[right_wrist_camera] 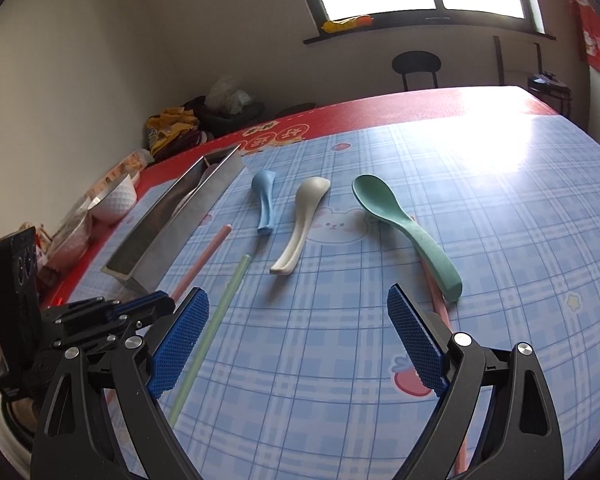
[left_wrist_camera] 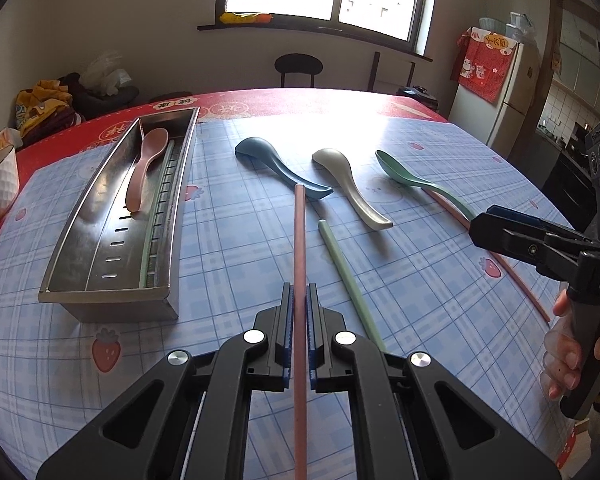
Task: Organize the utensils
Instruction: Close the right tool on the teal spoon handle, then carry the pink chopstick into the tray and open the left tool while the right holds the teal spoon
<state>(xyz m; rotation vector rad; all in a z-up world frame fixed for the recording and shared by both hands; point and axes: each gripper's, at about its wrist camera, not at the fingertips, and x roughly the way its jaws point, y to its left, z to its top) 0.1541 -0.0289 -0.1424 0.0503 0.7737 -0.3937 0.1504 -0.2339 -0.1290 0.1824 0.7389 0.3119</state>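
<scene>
Four chopsticks (left_wrist_camera: 300,248), four spoons (left_wrist_camera: 350,184)

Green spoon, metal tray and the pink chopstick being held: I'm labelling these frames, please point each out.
green spoon (right_wrist_camera: 374,196), right wrist view, on its bowl.
metal tray (left_wrist_camera: 100,240), left wrist view, on its slotted floor.
pink chopstick (left_wrist_camera: 299,240), left wrist view, on the shaft ahead of the left gripper (left_wrist_camera: 299,300).

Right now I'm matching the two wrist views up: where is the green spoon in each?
Left wrist view: green spoon upper right, handle toward the right claw.
Right wrist view: green spoon centre right, ahead of the open claw.
Shared landmark: white spoon directly left of it.
</scene>
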